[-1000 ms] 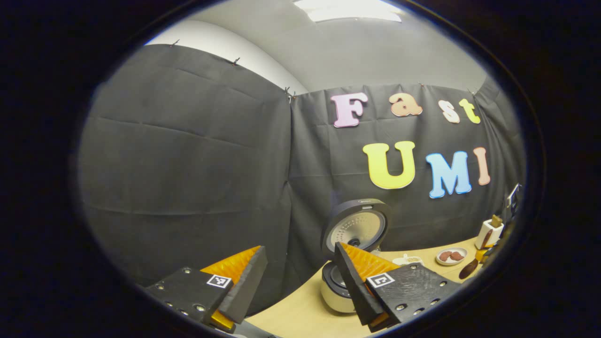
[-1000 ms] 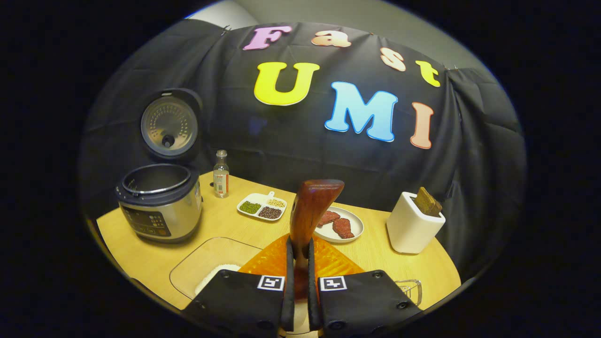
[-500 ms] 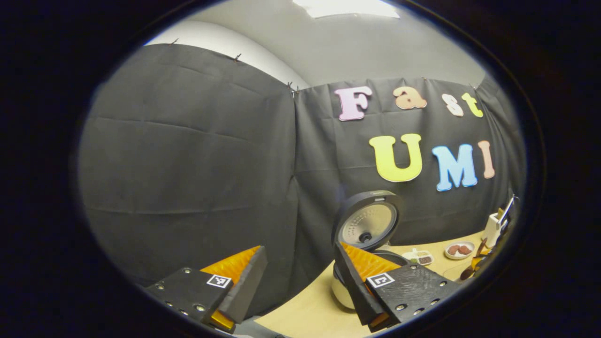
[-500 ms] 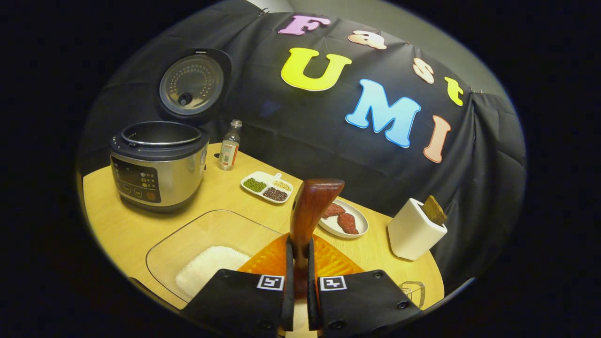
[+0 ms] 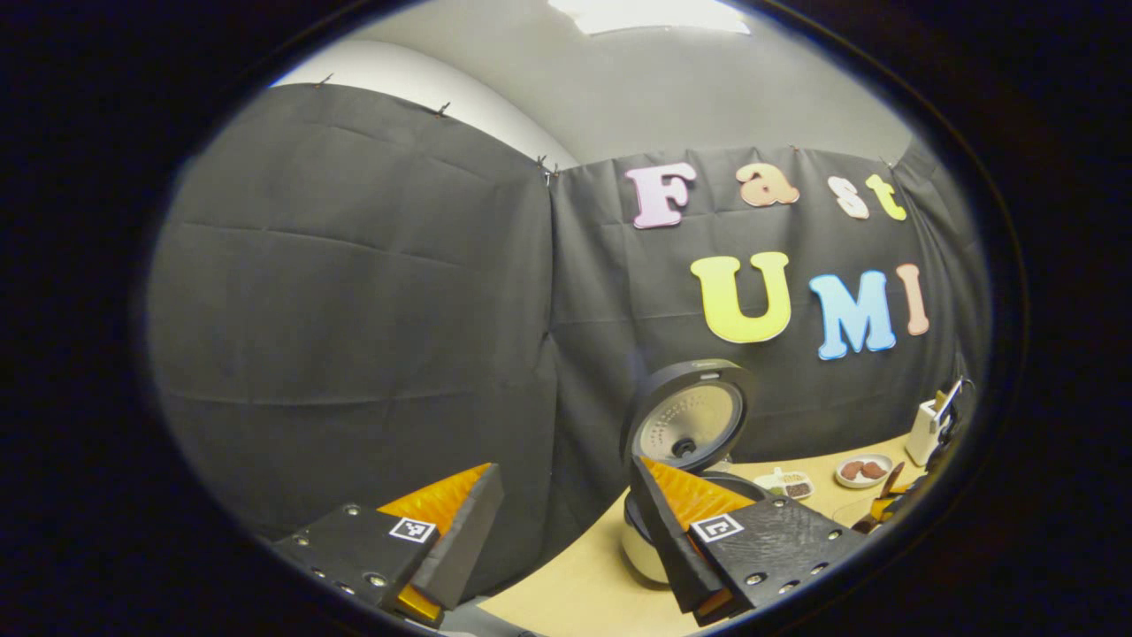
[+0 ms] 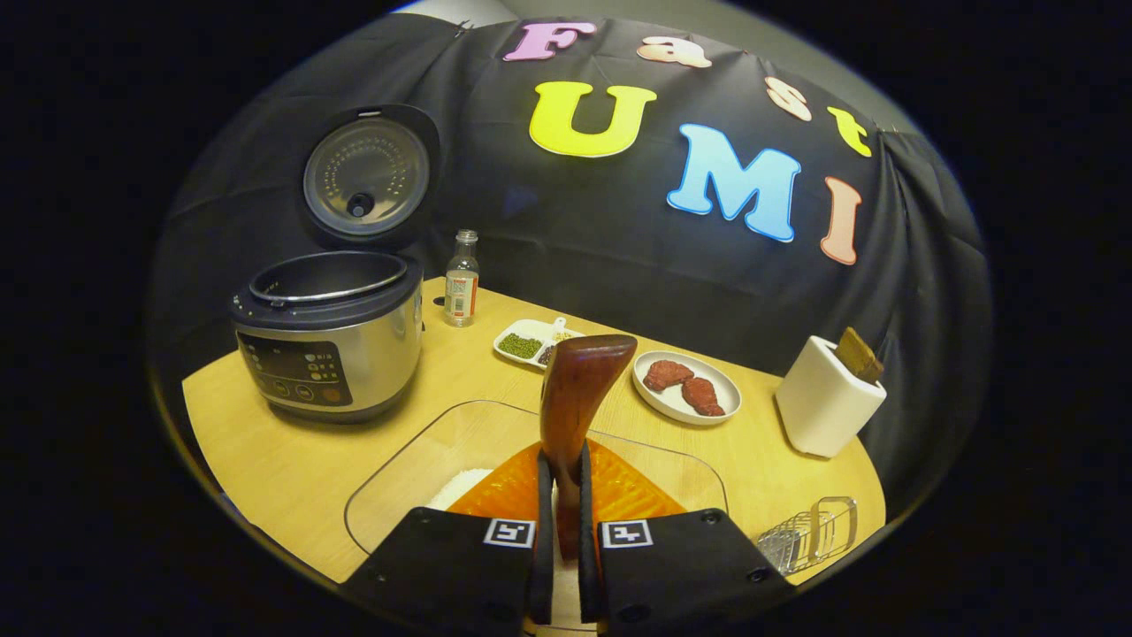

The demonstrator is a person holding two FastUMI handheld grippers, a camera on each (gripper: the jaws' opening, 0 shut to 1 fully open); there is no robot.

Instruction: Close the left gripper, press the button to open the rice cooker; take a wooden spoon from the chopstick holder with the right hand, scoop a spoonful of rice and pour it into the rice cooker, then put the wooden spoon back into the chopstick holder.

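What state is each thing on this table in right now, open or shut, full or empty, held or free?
rice cooker: lid up, pot looks empty
wooden spoon: clamped upright in the right gripper
left gripper: jaws apart, holding nothing
clear dish: some rice inside
chopstick holder: one wooden utensil inside
bottle: upright, capped
white plate: two red pieces
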